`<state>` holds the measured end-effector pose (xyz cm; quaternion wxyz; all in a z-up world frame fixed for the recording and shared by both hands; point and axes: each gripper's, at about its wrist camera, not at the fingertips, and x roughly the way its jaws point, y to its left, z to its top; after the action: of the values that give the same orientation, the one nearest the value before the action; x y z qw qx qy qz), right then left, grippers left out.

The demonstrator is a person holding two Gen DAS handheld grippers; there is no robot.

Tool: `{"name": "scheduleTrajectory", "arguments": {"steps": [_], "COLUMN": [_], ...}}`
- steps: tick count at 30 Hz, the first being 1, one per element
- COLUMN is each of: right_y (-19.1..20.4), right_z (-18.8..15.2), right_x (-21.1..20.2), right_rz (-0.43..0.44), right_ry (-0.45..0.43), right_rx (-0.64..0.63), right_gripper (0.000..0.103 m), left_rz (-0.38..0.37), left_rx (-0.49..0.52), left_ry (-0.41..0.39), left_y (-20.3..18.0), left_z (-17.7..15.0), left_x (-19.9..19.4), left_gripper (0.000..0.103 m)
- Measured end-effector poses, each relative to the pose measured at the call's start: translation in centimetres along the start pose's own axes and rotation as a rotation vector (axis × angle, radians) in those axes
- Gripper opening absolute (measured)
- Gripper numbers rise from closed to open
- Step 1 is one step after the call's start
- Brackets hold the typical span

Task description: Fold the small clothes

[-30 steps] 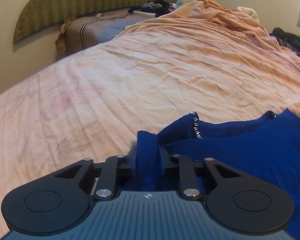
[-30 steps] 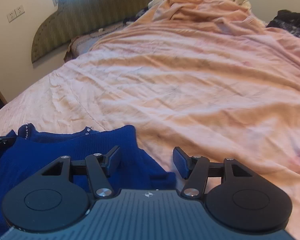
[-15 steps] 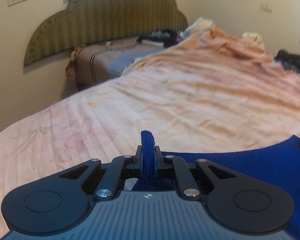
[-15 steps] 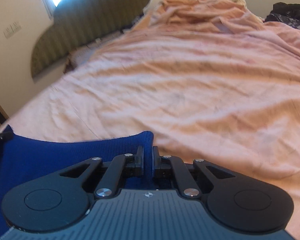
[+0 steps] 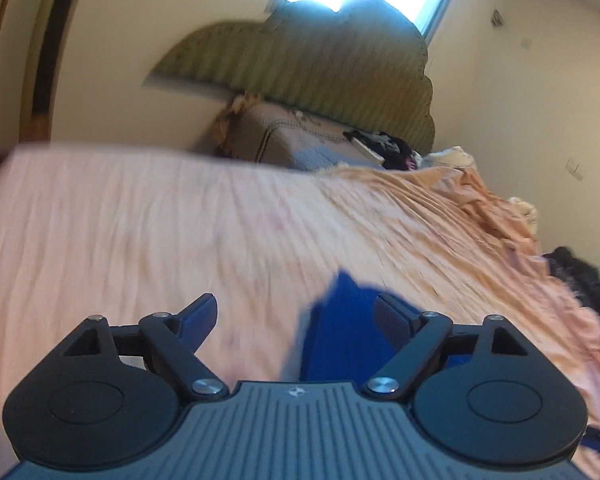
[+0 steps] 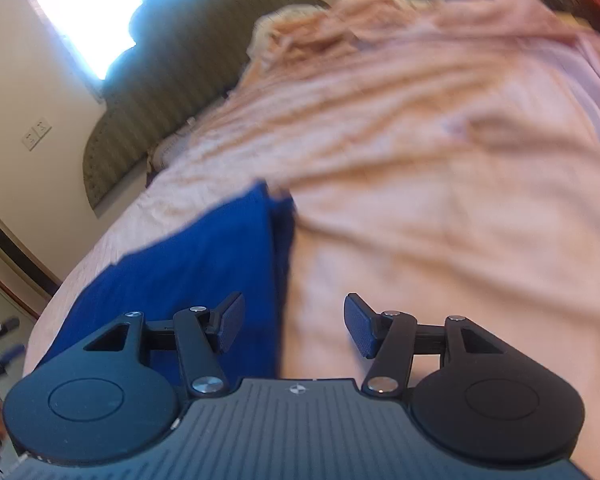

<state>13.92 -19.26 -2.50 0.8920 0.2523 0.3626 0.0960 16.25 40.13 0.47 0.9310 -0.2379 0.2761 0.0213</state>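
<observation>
My left gripper (image 5: 296, 318) and right gripper (image 6: 294, 326) both had fingers spread, holding nothing. The blue knit garment (image 6: 188, 256) lay on the wrinkled peach bedsheet (image 5: 140, 224). Beyond stood a green padded headboard (image 5: 324, 72) and dark piled clothes (image 5: 380, 146).

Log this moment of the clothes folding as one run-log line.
left gripper: open, empty | right gripper: open, empty | blue knit garment: lying released on peach bedsheet | frames: motion-blurred
</observation>
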Motion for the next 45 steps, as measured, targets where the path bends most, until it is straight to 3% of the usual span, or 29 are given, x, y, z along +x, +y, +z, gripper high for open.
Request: {"name": "scheduleTrajectory", "arguments": {"steps": [4, 8, 9, 10, 11, 12, 13, 14, 15, 17, 21, 24, 26, 27, 28, 29, 30, 31, 34, 38, 39, 40, 42, 43, 45], "right_y": [0.0, 1.6, 1.6, 1.5, 1.5, 1.5, 1.7, 2.1, 2.4, 3.0, 1.7, -0.3, -0.1, 0.3, 0.5, 0.6, 0.5, 0.2, -0.1, 1.2, 1.4, 1.6, 1.7, 1.8, 2.2], "right_z": [-3.8, -4.2, -4.1, -3.9, -3.9, -4.0, -4.1, -4.1, -3.9, -3.3, -2.7, -3.8, -4.4, -4.6, -4.7, -4.8, -5.0, -5.2, -6.3, -6.1, -5.9, -5.6, -5.2, -5.1, -4.6], "right_x": [-0.3, 1.4, 2.0, 2.7, 3.4, 4.0, 4.3, 4.2, 4.0, 2.4, -0.4, 1.8, 1.7, 1.2, 0.4, -0.3, -0.9, -1.2, 0.3, 2.5, 3.2, 4.1, 5.8, 6.1, 6.1], "right_rz": [0.054, 0.088, 0.103, 0.110, 0.108, 0.096, 0.085, 0.073, 0.066, 0.068, 0.083, 0.060, 0.081, 0.085, 0.106, 0.127, 0.143, 0.163, 0.208, 0.185, 0.181, 0.170, 0.130, 0.129, 0.132], "right_ry": [0.067, 0.071, 0.072, 0.072, 0.086, 0.100, 0.092, 0.083, 0.073, 0.023, -0.003, 0.087, 0.074, 0.056, 0.042, 0.016, -0.010, -0.010, 0.038, -0.030, -0.043, -0.040, -0.018, -0.023, -0.032], "right_rx": [0.095, 0.160, 0.201, 0.244, 0.269, 0.282, 0.270, 0.254, 0.238, 0.204, 0.189, 0.233, 0.240, 0.236, 0.234, 0.238, 0.244, 0.264, 0.340, 0.385, 0.412, 0.428, 0.455, 0.459, 0.451], "right_gripper": [0.059, 0.056, 0.047, 0.024, 0.012, 0.013, 0.012, 0.012, 0.012, 0.011, 0.010, 0.012, 0.025, 0.047, 0.072, 0.079, 0.082, 0.081, 0.071, 0.062, 0.048, 0.014, 0.012, 0.012, 0.012], "left_rz": [-0.058, -0.107, -0.129, -0.159, -0.175, -0.168, -0.149, -0.127, -0.090, -0.070, -0.093, -0.065, -0.088, -0.115, -0.129, -0.143, -0.161, -0.182, -0.209, -0.183, -0.187, -0.170, -0.107, -0.086, -0.070], "left_rx": [-0.163, -0.264, -0.329, -0.378, -0.403, -0.417, -0.410, -0.390, -0.371, -0.386, -0.296, -0.239, -0.304, -0.333, -0.352, -0.372, -0.402, -0.439, -0.506, -0.488, -0.501, -0.492, -0.469, -0.476, -0.502], "left_ry": [0.172, 0.181, 0.185, 0.185, 0.197, 0.198, 0.185, 0.189, 0.218, 0.237, 0.191, 0.245, 0.272, 0.275, 0.274, 0.264, 0.240, 0.201, 0.119, 0.089, 0.084, 0.067, 0.067, 0.101, 0.132], "left_y": [2.2, 1.9, 2.0, 2.0, 2.0, 1.9, 1.6, 1.4, 1.4, 1.8, 0.5, 0.7, 1.7, 2.2, 2.6, 3.1, 3.7, 4.2, 4.9, 2.8, 2.3, 1.8, 1.0, 1.1, 1.7], "left_z": [-5.5, -6.9, -6.7, -6.5, -6.5, -6.6, -6.4, -6.3, -6.3, -6.3, -5.1, -5.7, -6.3, -6.4, -6.5, -6.5, -6.6, -6.9, -7.5, -7.5, -7.4, -7.4, -7.1, -7.2, -7.3], "left_x": [-0.7, 0.6, 1.2, 1.8, 2.5, 2.9, 3.1, 3.5, 4.2, 4.7, 2.1, 3.1, 3.6, 3.3, 2.7, 2.0, 1.3, 0.6, 0.1, 1.8, 2.4, 2.8, 3.8, 4.7, 5.5], "left_gripper": [0.086, 0.086, 0.086, 0.086, 0.084, 0.082, 0.065, 0.022, 0.012, 0.012, 0.012, 0.013, 0.020, 0.023, 0.033, 0.055, 0.069, 0.086, 0.088, 0.089, 0.089, 0.087, 0.045, 0.016, 0.016]}}
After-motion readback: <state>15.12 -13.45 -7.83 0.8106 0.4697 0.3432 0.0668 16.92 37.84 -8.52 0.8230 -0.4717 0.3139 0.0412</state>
